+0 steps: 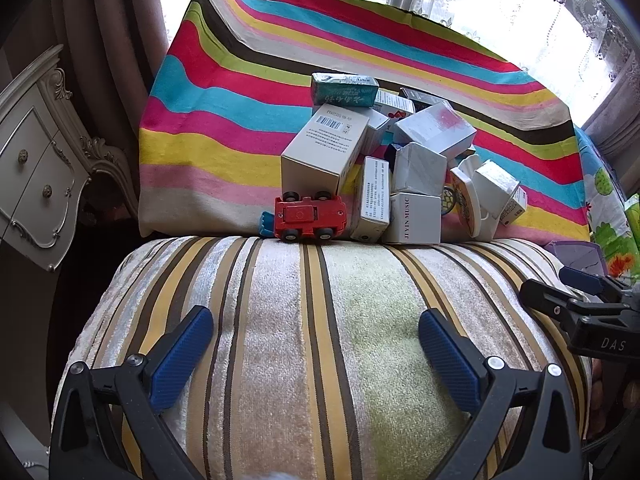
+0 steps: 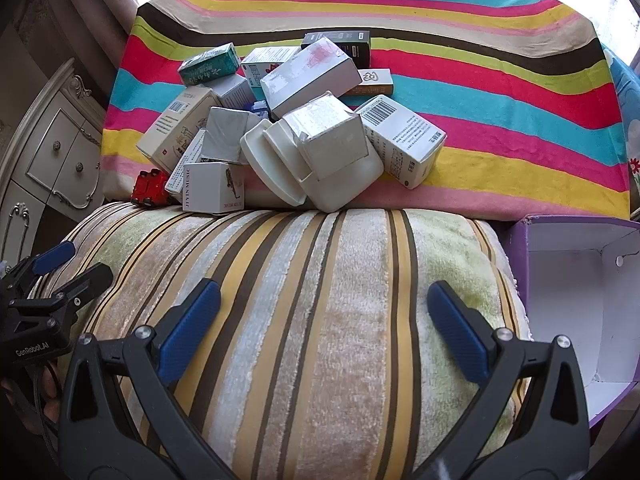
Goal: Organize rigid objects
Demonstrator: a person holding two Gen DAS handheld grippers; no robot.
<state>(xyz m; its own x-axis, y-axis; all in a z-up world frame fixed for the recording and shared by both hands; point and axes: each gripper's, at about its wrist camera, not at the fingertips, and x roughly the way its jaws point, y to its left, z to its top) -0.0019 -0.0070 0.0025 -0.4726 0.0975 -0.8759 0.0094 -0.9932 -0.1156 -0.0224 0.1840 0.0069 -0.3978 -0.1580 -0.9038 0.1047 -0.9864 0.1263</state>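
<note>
A heap of small cardboard boxes (image 1: 400,160) lies on a rainbow-striped cloth (image 1: 224,92) beyond a striped plush cushion (image 1: 320,320). It also shows in the right wrist view (image 2: 304,120). A red toy car (image 1: 310,218) lies on its side at the heap's left front, also seen from the right wrist (image 2: 151,188). A green box (image 1: 344,89) tops the heap. A "JIYIN MUSIC" box (image 1: 414,218) stands at the front. My left gripper (image 1: 316,340) is open and empty over the cushion. My right gripper (image 2: 324,312) is open and empty beside it.
An open purple box with a white inside (image 2: 580,300) sits right of the cushion; its corner shows in the left wrist view (image 1: 576,256). A white carved cabinet (image 1: 36,168) stands at the left. Curtains and a bright window lie behind.
</note>
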